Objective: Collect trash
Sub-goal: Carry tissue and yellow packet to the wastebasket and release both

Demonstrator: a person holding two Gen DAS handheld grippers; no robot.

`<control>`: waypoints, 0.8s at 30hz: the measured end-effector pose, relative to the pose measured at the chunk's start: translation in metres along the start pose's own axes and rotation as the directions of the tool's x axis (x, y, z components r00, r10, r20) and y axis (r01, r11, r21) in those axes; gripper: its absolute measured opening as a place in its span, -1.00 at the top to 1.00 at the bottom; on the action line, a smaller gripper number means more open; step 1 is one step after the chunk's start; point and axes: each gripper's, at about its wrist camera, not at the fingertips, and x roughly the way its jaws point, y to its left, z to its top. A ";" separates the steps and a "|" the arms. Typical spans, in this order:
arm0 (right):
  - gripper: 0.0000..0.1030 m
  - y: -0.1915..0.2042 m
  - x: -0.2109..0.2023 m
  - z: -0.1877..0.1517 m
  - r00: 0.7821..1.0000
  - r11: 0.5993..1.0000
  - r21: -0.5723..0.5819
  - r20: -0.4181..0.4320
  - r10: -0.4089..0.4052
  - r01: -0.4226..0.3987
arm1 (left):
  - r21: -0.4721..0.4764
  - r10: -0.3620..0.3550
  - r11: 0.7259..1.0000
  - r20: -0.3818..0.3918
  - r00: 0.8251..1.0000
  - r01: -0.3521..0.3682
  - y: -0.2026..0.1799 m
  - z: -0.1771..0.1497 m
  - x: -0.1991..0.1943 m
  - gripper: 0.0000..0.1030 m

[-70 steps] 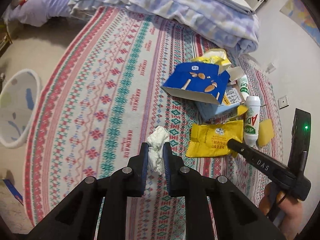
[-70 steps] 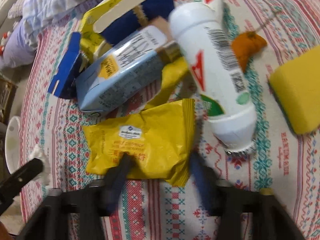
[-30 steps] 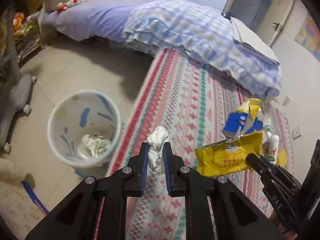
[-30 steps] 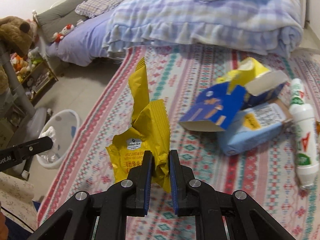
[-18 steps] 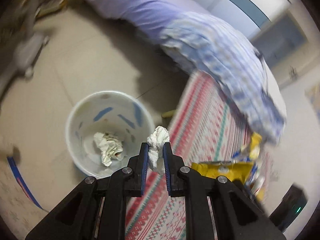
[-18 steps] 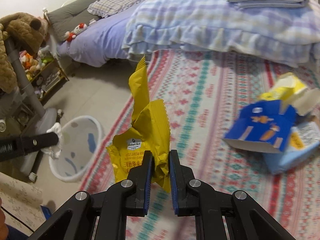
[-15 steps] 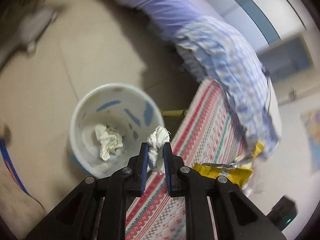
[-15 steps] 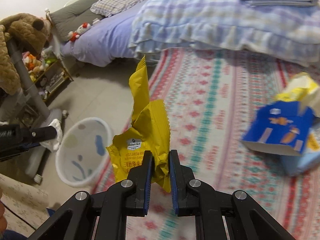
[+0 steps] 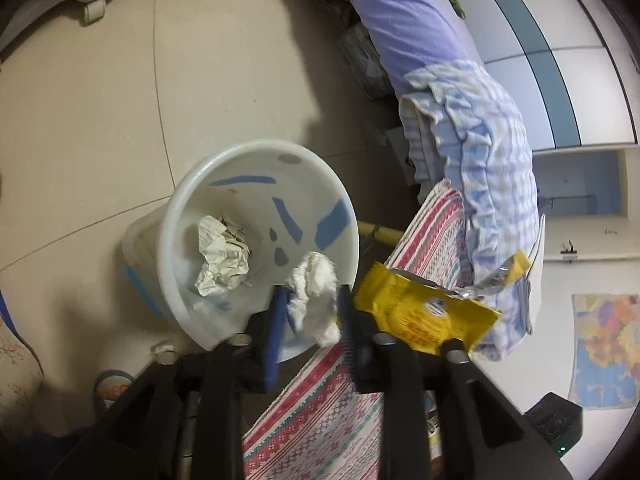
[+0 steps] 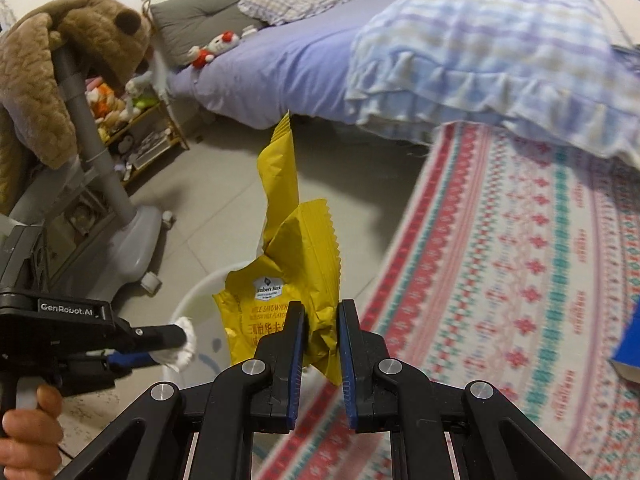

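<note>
The left gripper [image 9: 310, 304] hung directly over the white wastebasket [image 9: 188, 188], its jaws spread apart with the crumpled white tissue [image 9: 314, 294] loose between them. The tissue seemed to brush the left pad and stood clear of the right one, so it looked released or on the point of dropping; whether it was already falling could not be told. Placing the gripper above the near side of the wastebasket's opening made sense, since a light wad would then fall straight in. At the bottom of the wastebasket lay a crumpled paper ball [image 9: 222, 258].

The right gripper [image 10: 320, 344] was clamped on the yellow snack wrapper [image 10: 288, 280], pinching its lower edge so the rest stood up limp and creased above the jaws. In the left wrist view the wrapper [image 9: 420, 316] hovered just beside the wastebasket's rim, on the rug side, not yet above the opening. Held there, it was probably waiting its turn, close enough to follow the tissue without crowding the left gripper.

From the right wrist view, the left gripper [image 10: 176, 344] with the tissue [image 10: 182, 346] at its tip sat over the wastebasket's rim [image 10: 196, 288]. The patterned rug [image 10: 520, 264] stretched away from the wastebasket toward the bed [image 10: 320, 52], and a corner of a blue carton [image 10: 629, 344] lay on the rug far from the wastebasket, presumably trash left to gather.
</note>
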 end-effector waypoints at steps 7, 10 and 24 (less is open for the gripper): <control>0.72 0.009 0.025 0.002 1.000 1.000 -0.012 -0.015 -0.008 0.008 | -0.116 0.030 0.993 0.054 0.998 -0.024 0.024 0.009 -0.014 -0.25; 0.72 0.009 0.033 0.002 1.000 1.000 -0.014 -0.019 -0.020 0.020 | -0.154 0.033 0.988 0.066 0.997 -0.023 0.032 0.009 -0.019 -0.25; 0.08 0.042 0.086 -0.011 0.992 0.995 -0.096 -0.128 0.015 -0.028 | -0.188 0.081 0.981 0.162 0.984 -0.049 0.044 0.002 -0.051 -0.25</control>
